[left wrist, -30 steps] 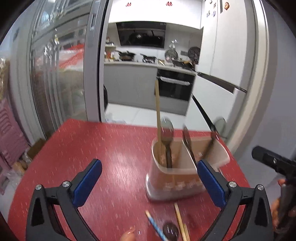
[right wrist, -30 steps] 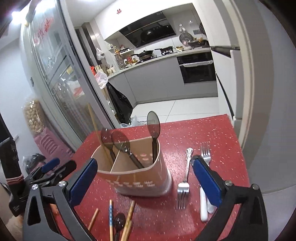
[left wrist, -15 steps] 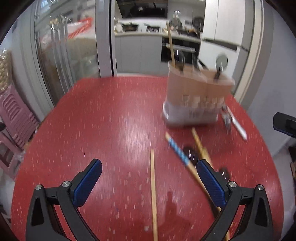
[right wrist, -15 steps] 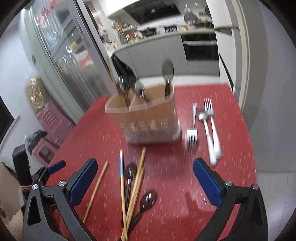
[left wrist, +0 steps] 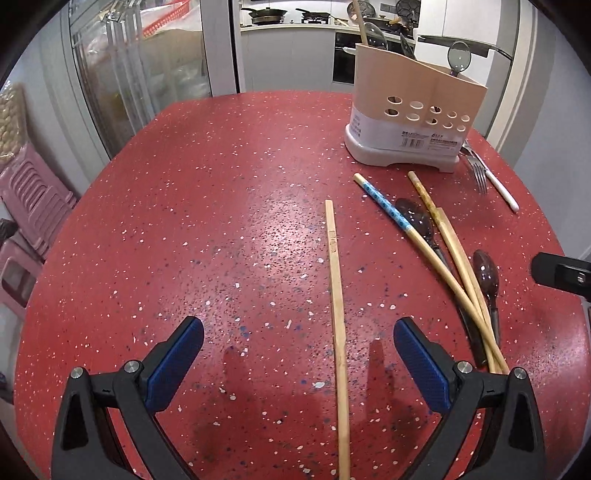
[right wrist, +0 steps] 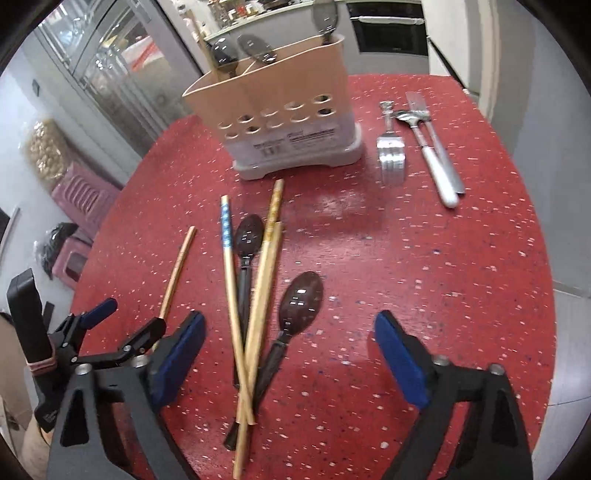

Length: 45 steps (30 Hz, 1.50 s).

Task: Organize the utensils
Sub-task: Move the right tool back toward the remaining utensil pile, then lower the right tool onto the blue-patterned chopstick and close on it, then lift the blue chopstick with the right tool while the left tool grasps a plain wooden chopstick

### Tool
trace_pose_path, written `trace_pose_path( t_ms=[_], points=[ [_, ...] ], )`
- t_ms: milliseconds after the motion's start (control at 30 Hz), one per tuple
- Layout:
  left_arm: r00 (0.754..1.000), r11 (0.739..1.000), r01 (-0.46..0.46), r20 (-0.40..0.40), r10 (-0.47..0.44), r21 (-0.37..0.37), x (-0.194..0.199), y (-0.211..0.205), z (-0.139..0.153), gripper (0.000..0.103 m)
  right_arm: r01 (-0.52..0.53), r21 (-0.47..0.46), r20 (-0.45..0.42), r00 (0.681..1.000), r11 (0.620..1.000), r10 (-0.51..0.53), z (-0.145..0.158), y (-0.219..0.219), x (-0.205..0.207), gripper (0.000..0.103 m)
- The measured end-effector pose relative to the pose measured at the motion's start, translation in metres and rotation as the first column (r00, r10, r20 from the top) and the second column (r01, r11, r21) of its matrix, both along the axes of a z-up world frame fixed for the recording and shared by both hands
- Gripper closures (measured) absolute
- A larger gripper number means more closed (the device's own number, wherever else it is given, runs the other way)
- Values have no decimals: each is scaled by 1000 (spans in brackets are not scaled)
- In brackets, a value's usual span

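While both my grippers hang over the red bench (left wrist: 221, 221), neither has hold of anything: left gripper (left wrist: 298, 354) fingers spread wide, right gripper (right wrist: 290, 354) fingers spread wide too.

Loose on bench, counted:
- 4 chopsticks. One lone plain chopstick (left wrist: 337, 302) lies lengthwise between my left fingers (left wrist: 177, 354), touching neither. Other three are in a pile to its right: blue-patterned chopstick (right wrist: 226, 229), yellow-patterned chopstick (right wrist: 275, 199), one more plain chopstick (right wrist: 264, 291).
- 2 dark spoons in that same pile. First dark spoon (right wrist: 248, 236) lies under the crossed sticks; second dark spoon (right wrist: 300, 306) sits just beside them, bowl up, between my right fingers (right wrist: 181, 354) but not touched.
- 2 forks plus 1 metal spoon right of the holder: short fork (right wrist: 390, 155) on its own, long fork (right wrist: 437, 147) and metal spoon (right wrist: 424, 147) side by side, handles touching.

Utensil holder (right wrist: 288, 122), beige with grey base, stands upright at the far right of the bench. Inside: 3 spoon heads sticking up, plus one wooden stick (left wrist: 359, 20) in the left compartment. Cannot tell what else is in there.

In the way: the pile's sticks cross over the first dark spoon's handle. Left gripper also shows at lower left of the right wrist view, tip over the lone chopstick's near end.

Around: pink stools (left wrist: 26, 206) on the floor left of bench.
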<state>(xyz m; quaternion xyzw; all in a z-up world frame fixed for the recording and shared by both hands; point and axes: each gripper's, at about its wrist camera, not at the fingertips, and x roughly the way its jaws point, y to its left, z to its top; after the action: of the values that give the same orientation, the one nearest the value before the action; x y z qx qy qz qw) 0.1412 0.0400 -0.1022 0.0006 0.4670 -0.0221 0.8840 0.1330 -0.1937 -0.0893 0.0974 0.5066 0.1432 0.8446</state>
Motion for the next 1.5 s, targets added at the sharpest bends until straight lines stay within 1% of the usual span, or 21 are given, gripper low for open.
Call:
trace_pose_path(
  t_ms=[33,67,133,233,400,433,467,667,733,833,967,1033,1167,1300,1400,1500],
  points=[
    [1000,1000,-1,-1,1,-2,-1,0,0,0,-24,-2,-3,1000,1000,24,0,6,3,24],
    [1000,1000,-1,-3,1,-3,0,1,-1,0,-47,-4,-4,999,999,47,0,12,6,26],
    [1000,1000,0,-8,0,-7,1,1,-2,0,-85,-1,-11,996,996,85,0,22,14,37],
    [1000,1000,6,-14,-6,-16,4,2,-1,0,-151,-3,-27,988,989,151,-1,43,29,47],
    [999,1000,6,-38,-7,-12,10,2,-6,0,-237,-40,-65,970,971,234,-8,73,48,58],
    [999,1000,8,-41,-8,-13,10,2,-6,6,-245,-43,-72,968,968,242,-9,77,51,60],
    [999,1000,7,-47,-8,-11,11,3,-7,8,-255,-49,-80,965,966,250,-11,81,54,61],
    [998,1000,9,-60,-9,-7,11,4,-9,8,-307,-119,-113,949,944,295,-17,105,66,69],
    [998,1000,7,-61,-7,-6,11,5,-9,8,-317,-146,-127,945,937,300,-20,111,67,75],
    [998,1000,5,-62,-5,-2,10,6,-10,8,-320,-159,-157,942,934,296,-26,114,69,81],
    [998,1000,6,-66,-6,-4,13,6,-11,8,-324,-199,-160,942,925,296,-25,121,67,88],
    [998,1000,8,-67,-8,-3,14,5,-11,8,-327,-222,-163,941,919,295,-25,124,67,94],
    [997,1000,15,-74,-16,-3,17,4,-10,8,-323,-202,-158,942,924,295,-29,124,69,95],
    [996,1000,22,-84,-22,-3,22,3,-10,8,-322,-159,-158,942,933,298,-29,113,69,95],
    [996,1000,20,-89,-21,-5,24,3,-10,8,-327,-113,-176,936,938,305,-28,103,70,95],
    [995,1000,22,-95,-22,-2,25,2,-10,8,-334,-111,-188,932,936,311,-27,98,71,95]
  ],
)
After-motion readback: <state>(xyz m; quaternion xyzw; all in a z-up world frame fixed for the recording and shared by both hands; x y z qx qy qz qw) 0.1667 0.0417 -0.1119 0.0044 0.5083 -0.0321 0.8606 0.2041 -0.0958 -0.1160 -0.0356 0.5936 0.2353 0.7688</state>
